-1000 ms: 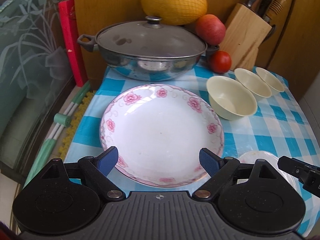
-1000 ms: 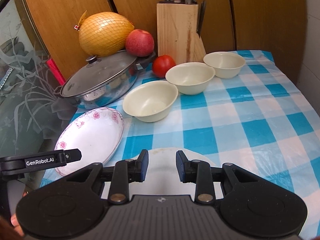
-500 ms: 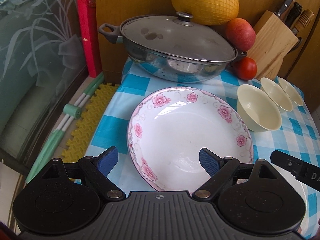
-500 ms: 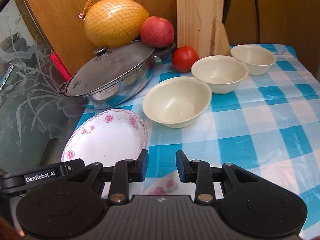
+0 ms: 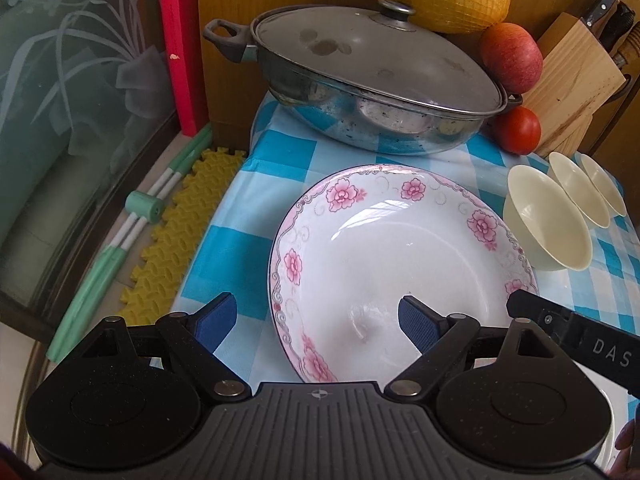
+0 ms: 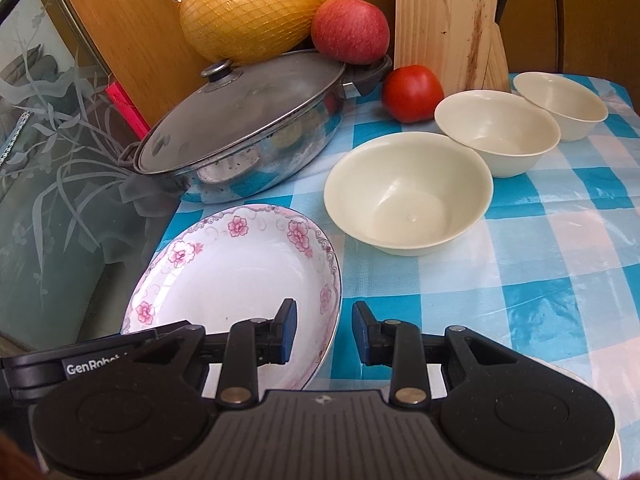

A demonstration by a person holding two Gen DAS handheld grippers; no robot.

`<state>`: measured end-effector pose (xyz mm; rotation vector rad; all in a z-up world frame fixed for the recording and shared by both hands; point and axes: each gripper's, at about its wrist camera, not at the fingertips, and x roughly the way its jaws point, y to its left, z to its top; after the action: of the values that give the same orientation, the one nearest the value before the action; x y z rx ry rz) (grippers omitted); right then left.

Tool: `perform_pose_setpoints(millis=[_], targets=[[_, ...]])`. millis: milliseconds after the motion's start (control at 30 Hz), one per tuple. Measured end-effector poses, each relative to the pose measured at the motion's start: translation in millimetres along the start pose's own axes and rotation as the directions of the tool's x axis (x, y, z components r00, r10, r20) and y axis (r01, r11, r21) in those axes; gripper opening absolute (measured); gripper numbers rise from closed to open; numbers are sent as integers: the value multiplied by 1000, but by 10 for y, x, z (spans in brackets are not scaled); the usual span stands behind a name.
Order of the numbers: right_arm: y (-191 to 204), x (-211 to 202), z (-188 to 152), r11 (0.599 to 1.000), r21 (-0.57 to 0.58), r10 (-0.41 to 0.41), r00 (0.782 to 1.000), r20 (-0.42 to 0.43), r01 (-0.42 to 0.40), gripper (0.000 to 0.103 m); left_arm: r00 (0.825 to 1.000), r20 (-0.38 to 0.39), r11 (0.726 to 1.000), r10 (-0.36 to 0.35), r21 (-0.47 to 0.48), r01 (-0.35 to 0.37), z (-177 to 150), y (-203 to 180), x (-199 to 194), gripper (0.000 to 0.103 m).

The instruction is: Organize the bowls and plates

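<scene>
We see three cream bowls (image 6: 408, 192) in a row on the blue-check tablecloth (image 6: 540, 280), w/ nothing visible in the nearest two; the far one's inside is mostly hidden. The lidded steel pan (image 6: 248, 124) sits at the back left, contents not visible through the lid. A netted pomelo (image 6: 248, 8) and apple (image 6: 350, 28) are behind it, a tomato (image 6: 412, 92) just beside the pan handle, and a wooden knife block (image 5: 572, 84) is at the back right.

The floral plate (image 5: 400, 256), white w/ pink flowers on the rim, lies flat near the table's left front edge, apart from the nearest bowl. We find it bare inside.

Our left gripper (image 5: 316, 320) is spread wide, holding nothing, one finger over the plate's well and the other outside the plate rim. Our right gripper (image 6: 324, 336) has its jaws parted w/ a moderate gap, the plate's right rim showing btwn the fingers; whether it touches we can't tell. A second white plate (image 6: 580, 384) peeks out under the right gripper body.

Left of the table edge there's a yellow foam mat (image 5: 172, 236) and green-white rods (image 5: 132, 220). Open cloth lies right of the plate and in front of the bowls.
</scene>
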<state>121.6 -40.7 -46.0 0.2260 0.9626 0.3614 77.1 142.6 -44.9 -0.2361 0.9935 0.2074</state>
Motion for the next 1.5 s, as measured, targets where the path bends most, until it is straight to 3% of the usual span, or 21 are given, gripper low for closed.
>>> perform_pose_setpoints(millis=[167,633,1233,1500], targets=[[1,84,31,1000,10,16,1000,-19,-16,29,999,-38,1000,-31,1,31,34,-34,110,88],[5,221,29,999,11,40,997,-61,-40,26,1000,-28,996,-9,85,11,55,-189,175,88],[-24,238,55,998,13,56,996,-63,-55,23,1000,-23,991,-17,131,19,177,-225,317,97],[1,202,39,1000,4,24,998,-50,-24,21,1000,-14,992,-18,122,20,140,-186,246,89]])
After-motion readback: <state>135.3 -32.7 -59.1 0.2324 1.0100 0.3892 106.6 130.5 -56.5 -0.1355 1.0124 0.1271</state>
